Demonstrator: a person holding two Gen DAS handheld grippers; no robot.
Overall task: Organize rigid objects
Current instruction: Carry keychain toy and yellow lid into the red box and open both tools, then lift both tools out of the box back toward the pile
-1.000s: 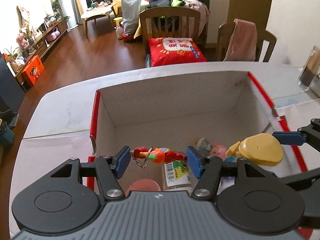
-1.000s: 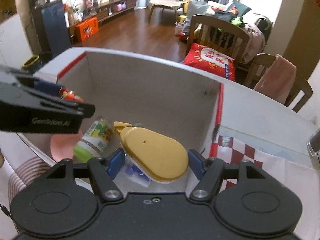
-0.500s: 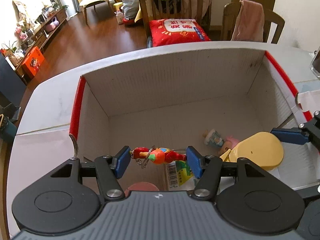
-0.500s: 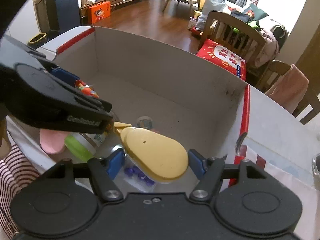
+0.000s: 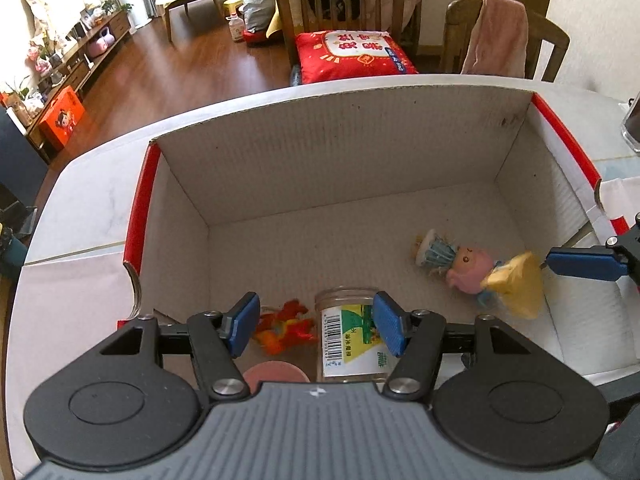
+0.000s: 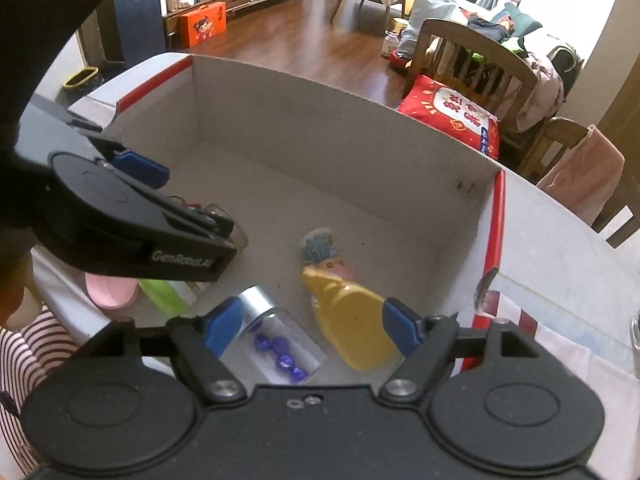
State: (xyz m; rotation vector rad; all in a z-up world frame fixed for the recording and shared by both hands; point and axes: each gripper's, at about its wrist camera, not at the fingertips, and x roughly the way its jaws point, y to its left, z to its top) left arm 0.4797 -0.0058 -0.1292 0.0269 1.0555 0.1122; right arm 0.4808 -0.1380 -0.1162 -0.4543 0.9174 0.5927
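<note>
Both grippers hover with jaws apart over a cardboard box [image 5: 360, 160]: the left gripper [image 5: 314, 326] above a red-orange toy figure [image 5: 286, 328], the right gripper [image 6: 310, 330] above a yellow plastic piece [image 6: 352, 324], apparently light, stiff and smooth, best pinched across its flat sides.

Soft, even daylight fills both fisheye views, strongest from the washed-out bright corner at the upper left of the left wrist view, and the pale corrugated inside of the red-edged cardboard box [image 5: 360, 168] is evenly lit with only faint shadows. Straight edges bow sharply toward the rims, with dark vignetting in the corners. The flat yellow plastic piece [image 5: 516, 288] is smeared by motion blur in the left view, while the black casing [image 6: 120, 224] close to the right camera looks soft and dark.
</note>
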